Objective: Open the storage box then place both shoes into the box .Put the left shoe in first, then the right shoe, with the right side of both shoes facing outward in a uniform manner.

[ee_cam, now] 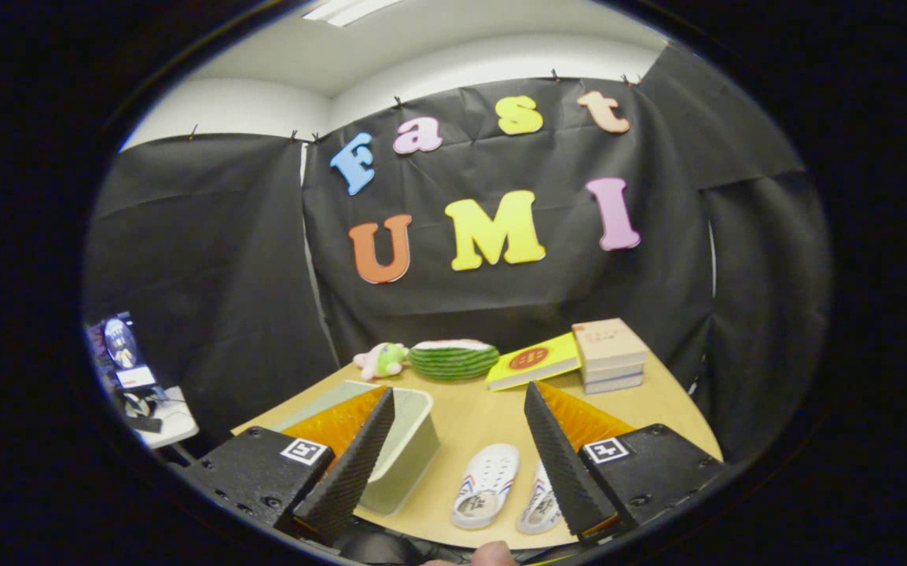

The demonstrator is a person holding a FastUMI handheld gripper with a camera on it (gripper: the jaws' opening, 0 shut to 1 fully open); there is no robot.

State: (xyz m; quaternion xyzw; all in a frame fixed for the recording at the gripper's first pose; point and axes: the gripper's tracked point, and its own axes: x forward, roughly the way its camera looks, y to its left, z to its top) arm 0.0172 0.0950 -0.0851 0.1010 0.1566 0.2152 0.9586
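- The wooden table (493,417) carries everything, its far edge against the black cloth wall.
- The storage box (406,452), pale green with its lid on, lies on the near left of the table, partly behind the left finger.
- A stack of books (609,355) stands far right, with a yellow book (534,362) leaning just left of it.
- A watermelon-slice toy (453,359) lies far centre, a small plush toy (381,360) beside it to the left.
- Two white shoes lie side by side, soles up, near centre: the left-hand shoe (486,485) between the fingers, the right-hand shoe (540,503) partly behind the right finger.
- The gripper (459,413) hovers above the table, its fingers spread wide, holding nothing.
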